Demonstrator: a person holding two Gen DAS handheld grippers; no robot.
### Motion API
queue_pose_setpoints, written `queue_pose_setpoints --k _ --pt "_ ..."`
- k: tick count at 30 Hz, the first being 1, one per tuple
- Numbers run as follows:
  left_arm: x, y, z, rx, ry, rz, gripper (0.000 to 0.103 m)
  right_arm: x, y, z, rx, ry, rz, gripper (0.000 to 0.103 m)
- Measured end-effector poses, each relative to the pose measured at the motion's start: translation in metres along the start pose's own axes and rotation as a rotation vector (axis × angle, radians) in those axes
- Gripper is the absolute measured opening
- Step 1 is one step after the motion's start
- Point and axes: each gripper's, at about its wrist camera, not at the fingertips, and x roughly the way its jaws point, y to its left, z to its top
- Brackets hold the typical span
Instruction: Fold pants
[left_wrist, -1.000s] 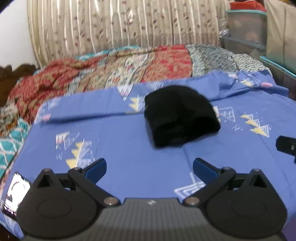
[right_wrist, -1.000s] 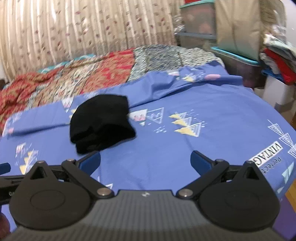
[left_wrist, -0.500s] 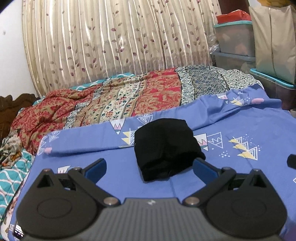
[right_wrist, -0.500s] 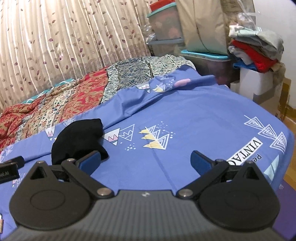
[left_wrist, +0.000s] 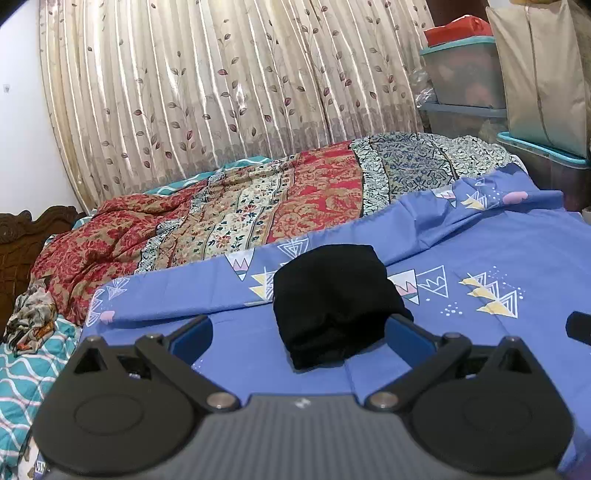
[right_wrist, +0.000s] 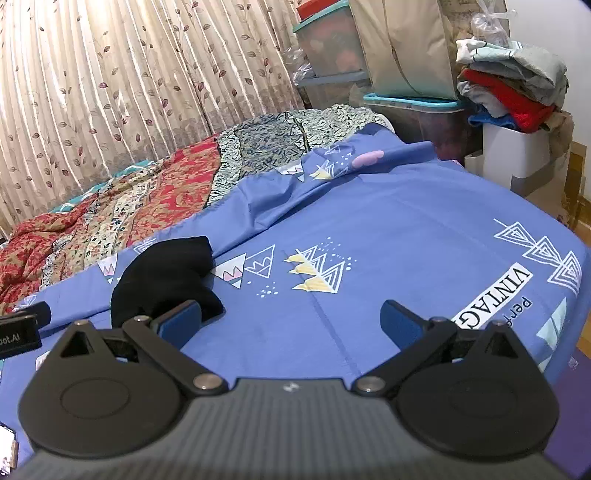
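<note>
The black pants (left_wrist: 338, 301) are lying folded into a compact bundle on the blue sheet (left_wrist: 480, 251) covering the bed, with nothing touching them. In the left wrist view, the bundle is being framed just ahead of the left tongs (left_wrist: 301, 332), between their two blue pads (left_wrist: 194, 334), which are being held wide apart and empty. In the right wrist view, the pants (right_wrist: 166, 275) are being seen to the left, just beyond the left pad of the right tongs (right_wrist: 291, 319); these tongs are likewise being held spread wide, gripping nothing, above a bare stretch of sheet (right_wrist: 388, 221) printed with triangles and the word VINTAGE. A dark part of the left tool is showing at the left edge of that view.

Behind the sheet, a red patterned quilt (left_wrist: 221, 218) is lying rumpled across the bed, and a leaf-print curtain (left_wrist: 221, 92) is hanging beyond it. Plastic storage boxes (right_wrist: 328, 40) are being stacked at the right, and a pile of clothes (right_wrist: 513, 85) is resting on a white bin (right_wrist: 517, 155). A phone (right_wrist: 7, 452) is lying at the lower left edge of the right view.
</note>
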Motion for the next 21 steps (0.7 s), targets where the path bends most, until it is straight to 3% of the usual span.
queue_pose_setpoints --k 12,21 --pt "0.003 0.002 -0.005 0.001 0.025 0.003 0.103 0.0 0.001 0.001 -0.002 -0.002 0.011 0.103" --pt "0.012 0.005 -0.019 -0.009 0.096 -0.028 0.103 0.002 0.005 -0.002 -0.015 0.001 0.015 0.103"
